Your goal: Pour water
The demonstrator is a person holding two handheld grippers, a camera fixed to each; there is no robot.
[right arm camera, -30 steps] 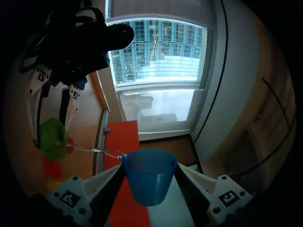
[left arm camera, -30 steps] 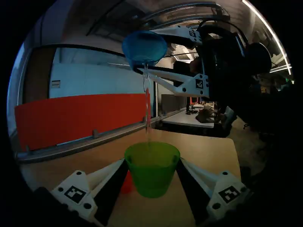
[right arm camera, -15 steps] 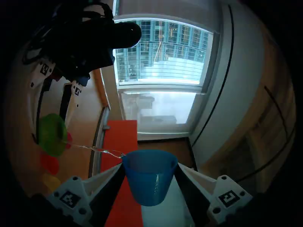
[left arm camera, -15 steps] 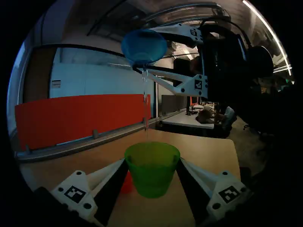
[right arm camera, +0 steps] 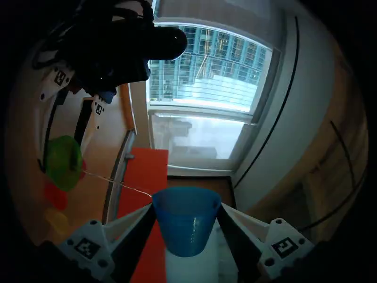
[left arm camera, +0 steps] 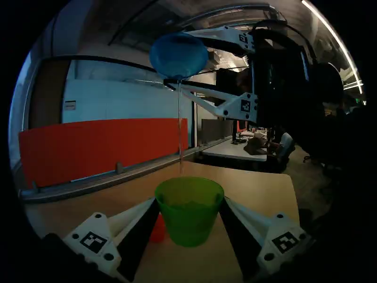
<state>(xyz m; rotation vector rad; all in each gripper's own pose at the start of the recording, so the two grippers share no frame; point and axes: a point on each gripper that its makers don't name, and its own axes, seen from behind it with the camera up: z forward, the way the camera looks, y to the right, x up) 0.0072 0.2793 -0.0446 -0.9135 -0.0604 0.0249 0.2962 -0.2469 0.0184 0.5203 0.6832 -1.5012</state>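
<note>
Up high, right tongs (right arm camera: 187,208) pinch one blue cup (right arm camera: 187,228) — left tongs (left arm camera: 189,203) pinch one green cup (left arm camera: 189,219) below.

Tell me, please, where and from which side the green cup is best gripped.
Grip the green cup on its side wall, about mid-height, coming in level from the side, as the left tongs do. It is upright and widens toward the rim, so it should wedge rather than slip down, and its mouth is left free for the water falling from the blue cup.
</note>
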